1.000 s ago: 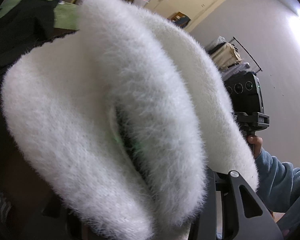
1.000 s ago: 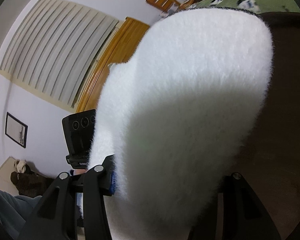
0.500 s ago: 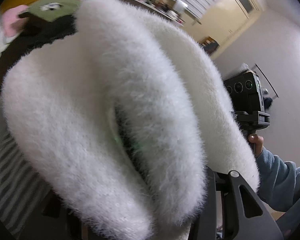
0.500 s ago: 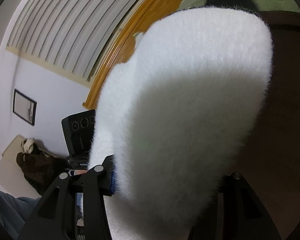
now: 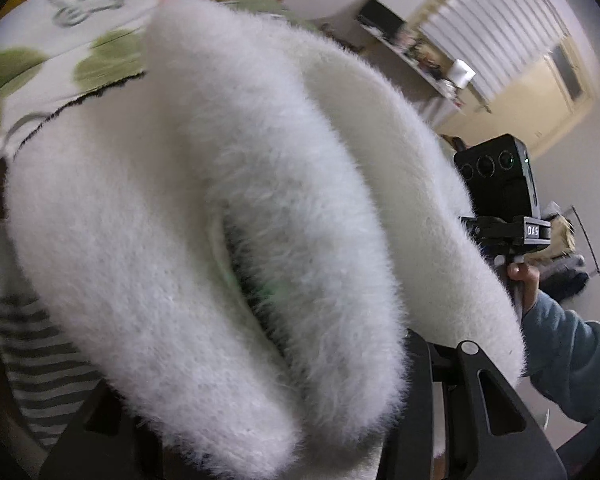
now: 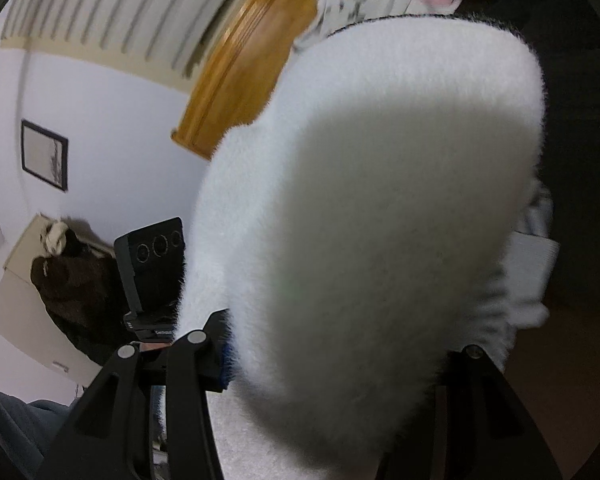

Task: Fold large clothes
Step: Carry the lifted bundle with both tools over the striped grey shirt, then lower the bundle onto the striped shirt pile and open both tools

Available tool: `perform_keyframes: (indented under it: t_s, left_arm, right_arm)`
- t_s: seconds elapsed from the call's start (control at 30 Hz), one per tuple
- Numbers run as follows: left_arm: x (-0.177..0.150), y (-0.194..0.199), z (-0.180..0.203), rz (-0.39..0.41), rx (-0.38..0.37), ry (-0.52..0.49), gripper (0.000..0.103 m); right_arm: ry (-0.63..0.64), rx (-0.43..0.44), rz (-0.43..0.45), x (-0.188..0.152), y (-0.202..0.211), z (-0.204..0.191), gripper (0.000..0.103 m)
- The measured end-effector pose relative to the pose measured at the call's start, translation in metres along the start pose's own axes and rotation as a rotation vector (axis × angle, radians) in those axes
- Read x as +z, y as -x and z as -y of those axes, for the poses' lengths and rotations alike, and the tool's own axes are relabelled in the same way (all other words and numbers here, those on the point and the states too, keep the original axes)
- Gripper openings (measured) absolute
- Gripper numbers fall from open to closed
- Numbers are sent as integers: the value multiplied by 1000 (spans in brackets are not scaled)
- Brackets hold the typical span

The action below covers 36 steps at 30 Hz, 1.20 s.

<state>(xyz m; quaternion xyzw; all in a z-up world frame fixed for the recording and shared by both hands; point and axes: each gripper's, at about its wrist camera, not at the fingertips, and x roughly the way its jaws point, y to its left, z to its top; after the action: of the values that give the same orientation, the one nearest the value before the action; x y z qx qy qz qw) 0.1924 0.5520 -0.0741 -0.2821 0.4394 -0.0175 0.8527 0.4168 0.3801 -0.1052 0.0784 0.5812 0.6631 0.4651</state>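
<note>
1. A thick, fluffy white garment is filling nearly the whole left wrist view, bunching into fat rolled folds with a dark crease running down the middle.
2. The left gripper is clamping on the white garment; its black fingers are showing at 5 o'clock, and the fleece is bulging out between them.
3. The right gripper is likewise pinching the same white garment, which is covering the centre of its view; its tips are lying buried in the pile.
4. At 3 o'clock in the left view, a hand in a blue sleeve is holding the other gripper's handle.
5. A striped cloth is lying at 8 o'clock, and a green-patterned bedcover is sitting at 11 o'clock behind the garment.
</note>
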Motion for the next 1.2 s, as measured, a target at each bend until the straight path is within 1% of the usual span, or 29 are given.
perform_keyframes:
  t_s: [0.07,0.1,0.13,0.2,0.27,0.37,0.47,0.57,0.6,0.63,0.67,0.7,0.73,0.77,0.83,0.87,0.97,1.03,1.07,1.13,1.2]
  left_arm:
    - [-2,3,-35,10,24,40,42]
    - [-3,-2,-37,12,32,52,42]
    - [-6,-3,-53,13,38,72,43]
    - [-5,-9,-68,17,39,97,43]
    - [-10,-15,-86,13,27,132,43]
    - [-9,-28,-113,10,5,171,45]
    - [-10,-37,-118,20,-11,178,48]
    - [-14,-37,-123,20,-6,169,56]
    - [-20,-32,-127,18,1,164,61]
    - [-19,-31,-128,15,27,160,70]
    - [-18,-28,-136,13,62,156,75]
    - [-17,-25,-141,13,90,156,80]
    - [-16,-17,-143,17,112,156,81]
    - [-15,-7,-145,27,132,156,81]
    - [-10,6,-142,51,175,162,82]
    - [-9,11,-142,55,185,170,82]
    - [-5,24,-132,55,220,186,87]
    - [-4,31,-121,76,230,174,91]
    - [-5,35,-114,94,240,173,92]
    - [-5,40,-104,110,260,188,93]
    - [-9,45,-94,138,287,217,93]
  right_arm:
    - [2,4,-27,10,-29,6,49]
    - [1,9,-37,14,-44,11,50]
    - [-4,16,-41,17,-56,16,50]
    - [-17,26,-43,21,-71,33,51]
    - [-39,13,-39,29,-87,43,53]
    - [-40,-7,-46,34,-100,52,56]
    - [-34,-12,-48,32,-99,58,59]
    - [-25,-19,-46,37,-105,56,61]
    - [-18,-33,-45,36,-103,57,63]
    - [-3,-61,-41,40,-107,54,66]
    - [22,-113,-30,44,-108,50,76]
    - [67,-205,-1,43,-100,46,90]
    - [105,-286,32,43,-92,41,94]
    - [125,-315,48,45,-88,37,95]
    - [151,-369,79,46,-71,30,95]
    - [163,-387,84,46,-64,26,96]
    - [254,-447,65,44,-50,0,96]
    - [289,-461,50,40,-47,-12,96]
    - [303,-461,46,38,-48,-20,96]
    - [329,-451,31,31,-50,-37,91]
    - [331,-447,8,24,-56,-48,81]
